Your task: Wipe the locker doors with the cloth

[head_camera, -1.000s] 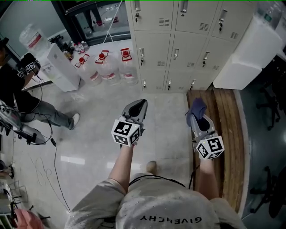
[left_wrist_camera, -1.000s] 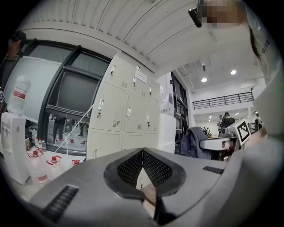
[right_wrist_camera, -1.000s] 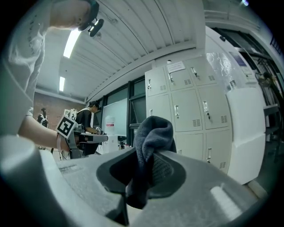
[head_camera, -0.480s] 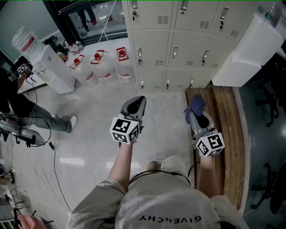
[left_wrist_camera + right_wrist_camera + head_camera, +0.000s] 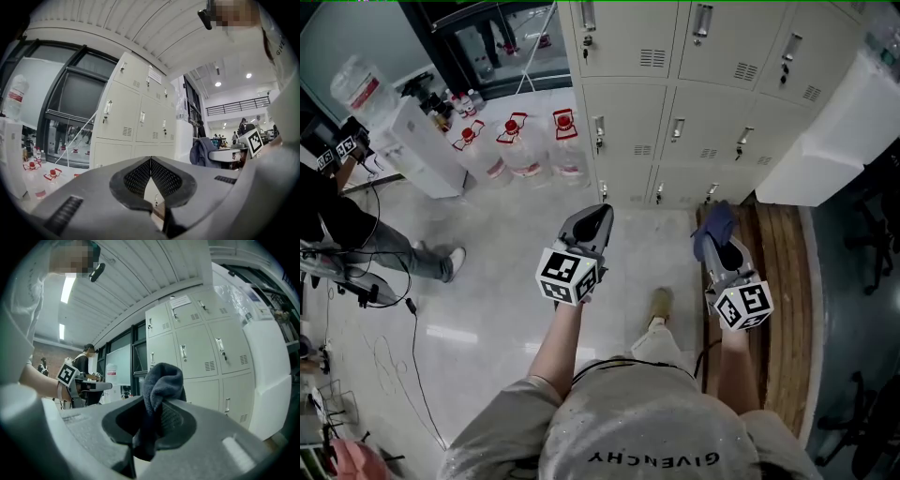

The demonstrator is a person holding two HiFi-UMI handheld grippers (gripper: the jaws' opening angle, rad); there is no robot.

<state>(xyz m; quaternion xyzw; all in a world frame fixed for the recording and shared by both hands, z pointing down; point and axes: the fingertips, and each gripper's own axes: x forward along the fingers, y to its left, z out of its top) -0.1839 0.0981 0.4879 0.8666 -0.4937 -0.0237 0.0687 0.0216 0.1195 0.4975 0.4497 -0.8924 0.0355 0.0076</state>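
Water jugs [image 5: 523,150] are set left of the lockers [image 5: 712,103]; a bench [image 5: 778,328] is placed before them, rightward.

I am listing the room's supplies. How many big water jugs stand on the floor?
3, in a row left of the lockers: left jug, middle jug, right jug. Others may be hidden.

Bare floor [image 5: 534,225] before the lockers [image 5: 708,122]; water jugs [image 5: 520,150] left, bench [image 5: 780,281] right.

R gripper [image 5: 157,420] clamps cloth [image 5: 159,390], lockers [image 5: 201,357] ahead.
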